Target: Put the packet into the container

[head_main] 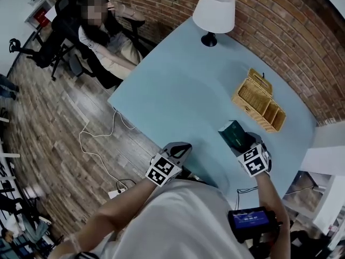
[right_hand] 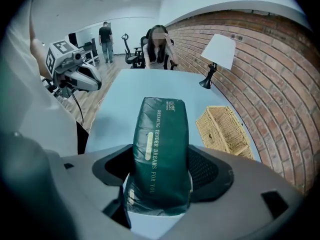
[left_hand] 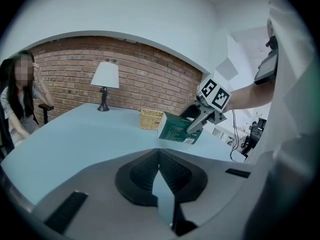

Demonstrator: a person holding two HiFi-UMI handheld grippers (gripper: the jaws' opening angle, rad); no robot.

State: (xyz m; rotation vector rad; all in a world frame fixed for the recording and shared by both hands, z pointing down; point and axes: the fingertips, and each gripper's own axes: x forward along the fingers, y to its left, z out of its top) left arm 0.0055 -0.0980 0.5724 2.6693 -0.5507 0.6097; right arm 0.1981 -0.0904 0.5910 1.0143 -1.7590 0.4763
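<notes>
The right gripper is clamping its jaws across the lower middle of the dark green packet, holding it tilted above the table, near the wicker basket but not yet over it. The packet is looking light, soft and slick-wrapped, so this broad mid-body grip is probably suiting it. The left gripper is hanging empty, jaws together, well apart from the basket.
</notes>
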